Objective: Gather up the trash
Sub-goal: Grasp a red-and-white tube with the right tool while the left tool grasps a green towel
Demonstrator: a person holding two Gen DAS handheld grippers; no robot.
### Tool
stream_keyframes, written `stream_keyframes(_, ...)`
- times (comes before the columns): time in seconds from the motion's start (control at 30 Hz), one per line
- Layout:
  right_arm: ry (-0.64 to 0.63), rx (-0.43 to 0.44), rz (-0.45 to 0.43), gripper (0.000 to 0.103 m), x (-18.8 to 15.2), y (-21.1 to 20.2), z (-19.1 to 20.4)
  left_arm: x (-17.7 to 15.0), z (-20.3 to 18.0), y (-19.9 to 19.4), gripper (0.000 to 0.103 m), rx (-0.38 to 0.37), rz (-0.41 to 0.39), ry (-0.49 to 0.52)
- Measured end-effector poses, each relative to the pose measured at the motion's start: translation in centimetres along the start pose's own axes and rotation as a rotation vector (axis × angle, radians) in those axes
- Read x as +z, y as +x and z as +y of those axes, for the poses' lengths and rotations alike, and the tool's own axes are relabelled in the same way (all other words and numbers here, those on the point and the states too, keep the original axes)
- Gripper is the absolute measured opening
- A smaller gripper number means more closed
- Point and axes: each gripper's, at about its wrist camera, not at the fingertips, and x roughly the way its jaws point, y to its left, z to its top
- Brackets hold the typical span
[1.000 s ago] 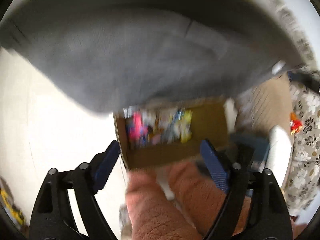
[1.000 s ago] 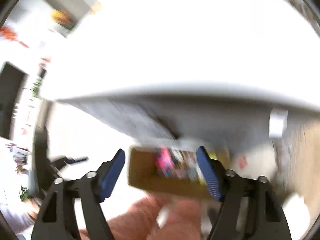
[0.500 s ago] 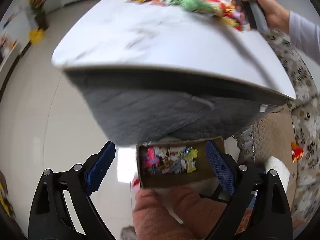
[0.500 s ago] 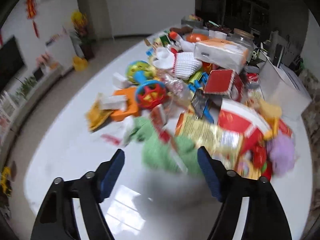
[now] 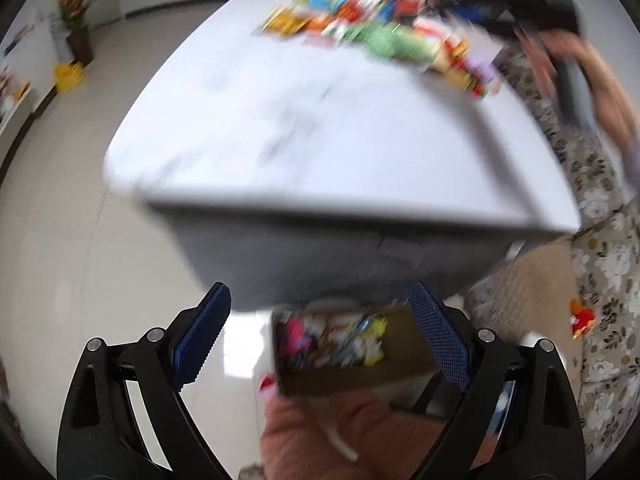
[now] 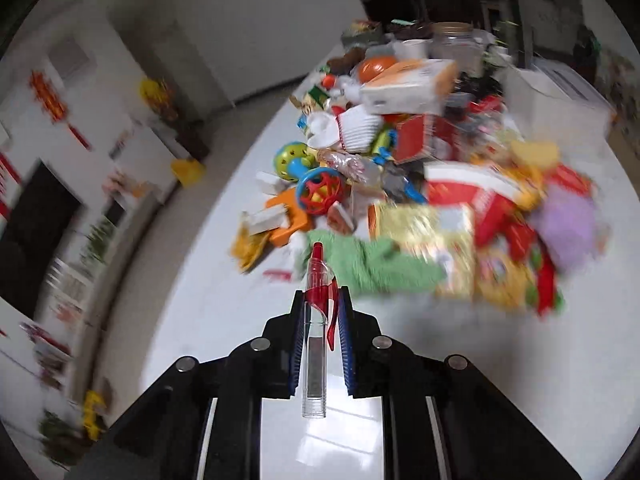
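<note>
White glossy bench [image 5: 320, 128], tiled floor around it, motion blur throughout. Left tool [image 5: 320, 344] spread wide, nothing between its jaws, hanging above a cardboard box [image 5: 404, 356] on the floor below the bench edge; box already holds a layer of colourful wrappers [image 5: 332, 340], so collection looks partly done. Right tool [image 6: 319, 340] jaws closing around a clear pen with red clip [image 6: 316, 336]. Plenty left: big pile of packets, toys and cartons [image 6: 420, 184] at the far end of the bench.
</note>
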Motion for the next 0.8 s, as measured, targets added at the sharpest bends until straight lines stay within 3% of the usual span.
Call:
stream_keyframes(0.13,0.062,0.03,-0.059,0.016,-4.4,-6.9,-1.3,9.3,-2.5,3.1,0.089,-0.084,-0.024,-0.023)
stream_keyframes(0.3,0.163,-0.017,-0.082,0.016,-11.4,-13.0,-3.8,22.1,-4.9,10.8,0.089,-0.11,-0.053,-0.208)
stream_keyframes(0.4,0.21,-0.055,-0.088,0.017,-14.6,-14.9,-5.2,27.6,-5.3,15.7,0.089,-0.107,0.0,-0.327)
stream_keyframes(0.5,0.249,-0.09,-0.079,0.017,-16.9,-15.9,-6.7,29.9,-5.5,18.8,0.086,-0.089,0.054,-0.393)
stream_keyframes(0.57,0.278,-0.098,-0.083,0.017,-17.8,-16.2,-7.6,30.0,-5.7,20.9,0.043,-0.089,0.132,-0.418)
stream_keyframes(0.63,0.307,-0.094,-0.089,0.017,-18.3,-16.4,-8.3,29.9,-6.0,20.4,0.04,-0.098,0.116,-0.41)
stream_keyframes(0.8,0.271,-0.068,-0.122,0.011,-17.4,-16.8,-7.7,30.0,-7.2,15.1,0.039,-0.225,0.036,-0.314)
